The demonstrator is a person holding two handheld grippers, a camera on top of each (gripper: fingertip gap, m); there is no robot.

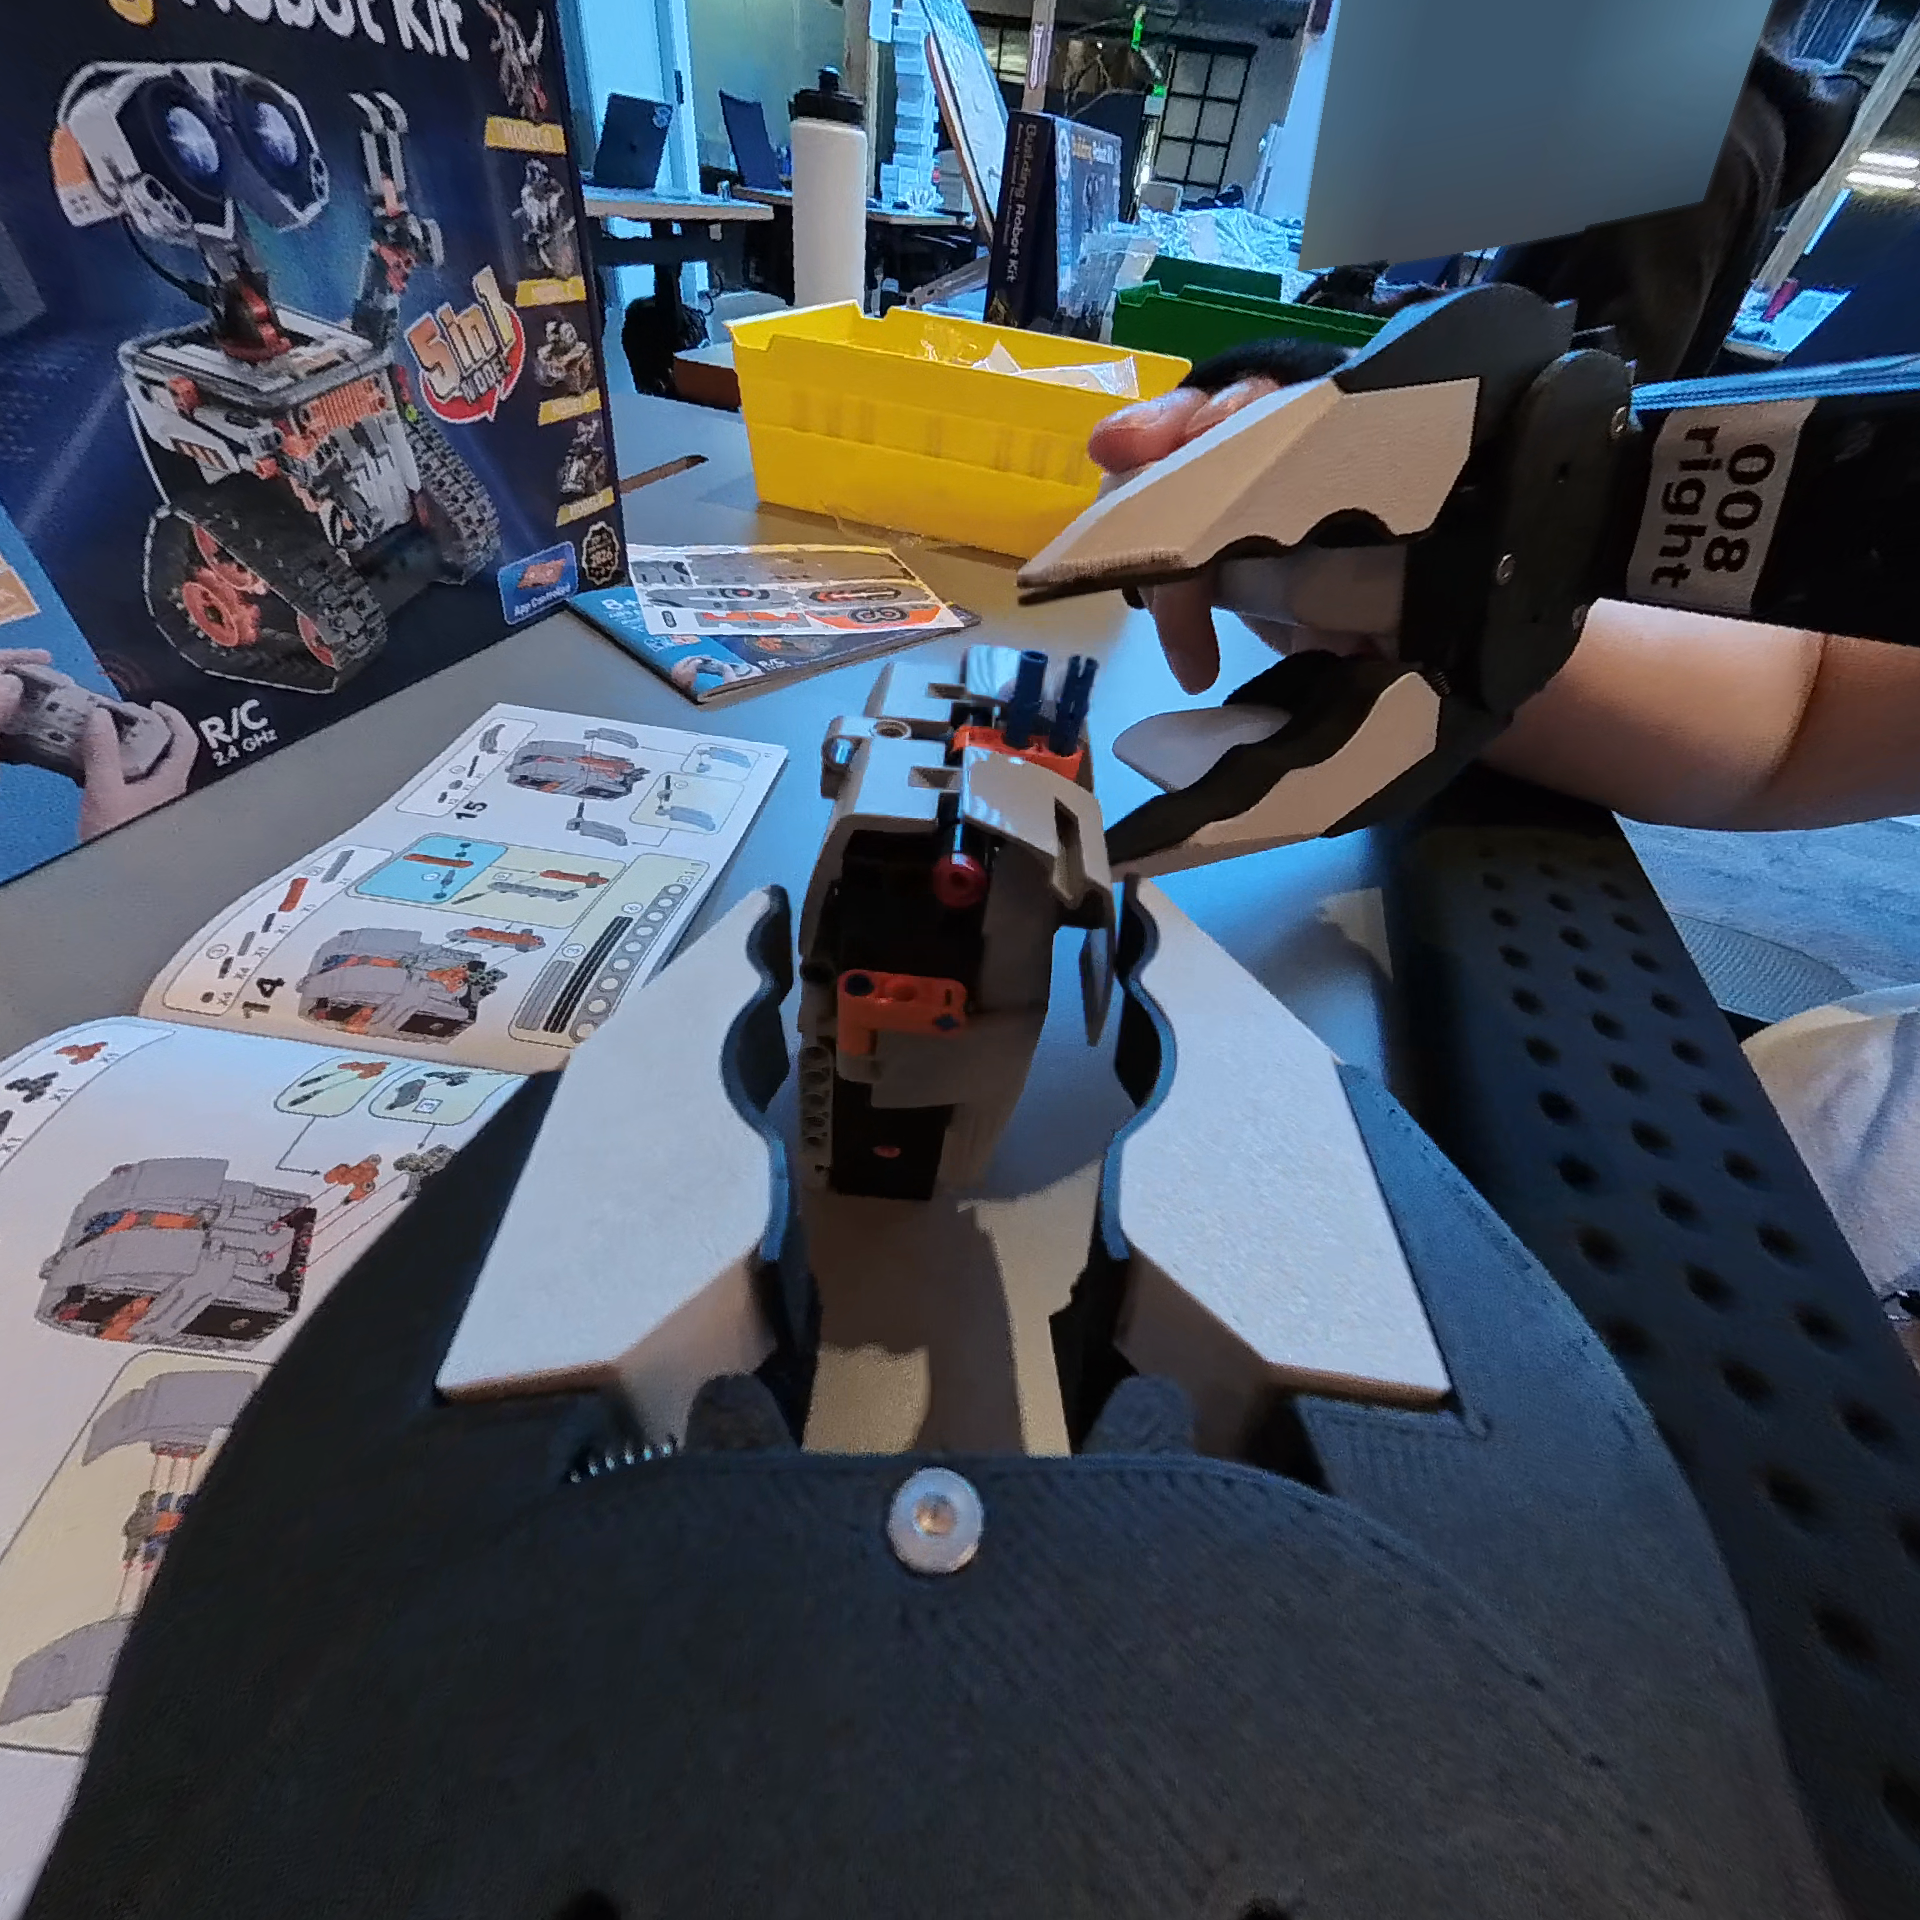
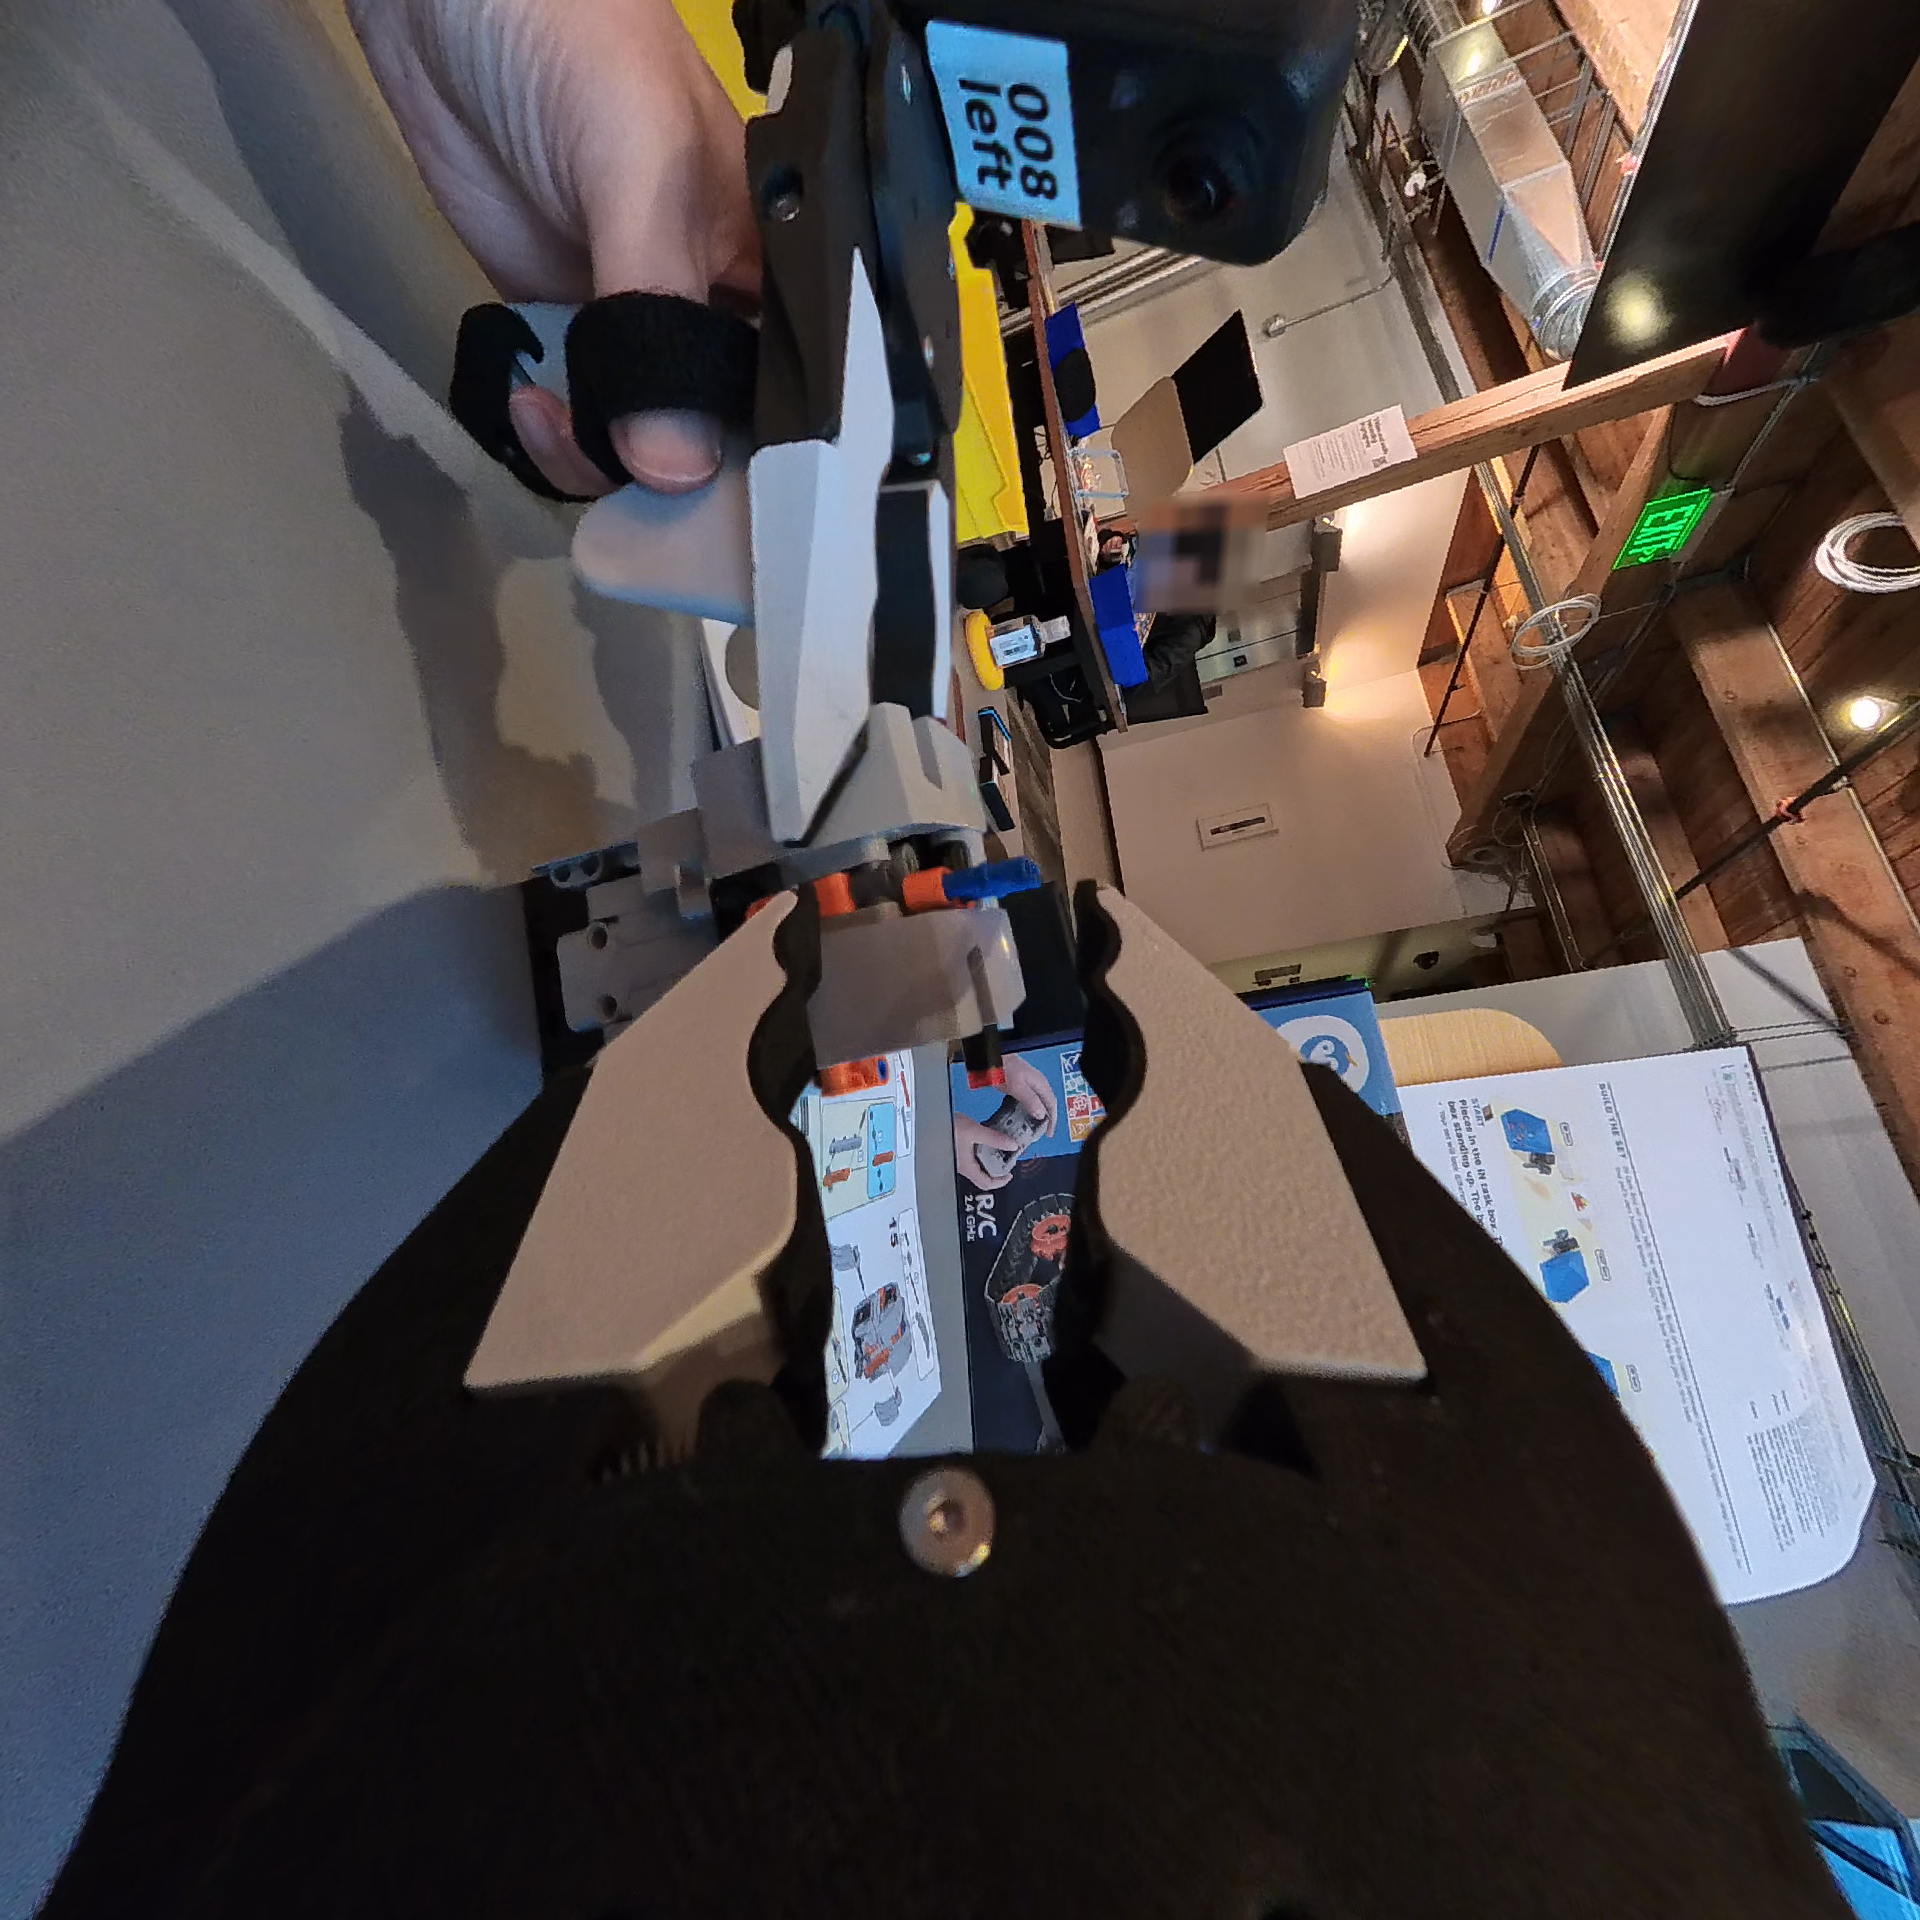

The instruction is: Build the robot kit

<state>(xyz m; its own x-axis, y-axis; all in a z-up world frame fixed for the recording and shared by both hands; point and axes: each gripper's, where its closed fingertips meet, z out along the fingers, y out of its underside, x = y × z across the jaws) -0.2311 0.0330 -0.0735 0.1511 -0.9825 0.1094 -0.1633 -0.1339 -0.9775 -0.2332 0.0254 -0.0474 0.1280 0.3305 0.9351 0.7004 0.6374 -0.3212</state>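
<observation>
Grip looks solid: my left gripper [image 1: 951,914] is clamped on the brick model [image 1: 935,935]. Right gripper [image 2: 935,940] is wide open around its grey top piece [image 2: 914,987], so I'd close gently and squarely.

We see the left hand-held gripper [image 1: 951,914] with a black body of rough, grainy matt plastic and pale fingers [image 1: 644,1122] with a matt, slightly sandy face; a shiny metal screw [image 1: 934,1518] sits in the body. The brick model [image 1: 935,935] is smooth plastic, grey, black and orange, with a light gloss. The instruction booklet [image 1: 436,914] is paper with a soft sheen. The yellow bin [image 1: 914,436] is glossy plastic. The bench [image 1: 260,831] looks smooth and matt grey. The kit box [image 1: 291,364] is glossy printed cardboard.
</observation>
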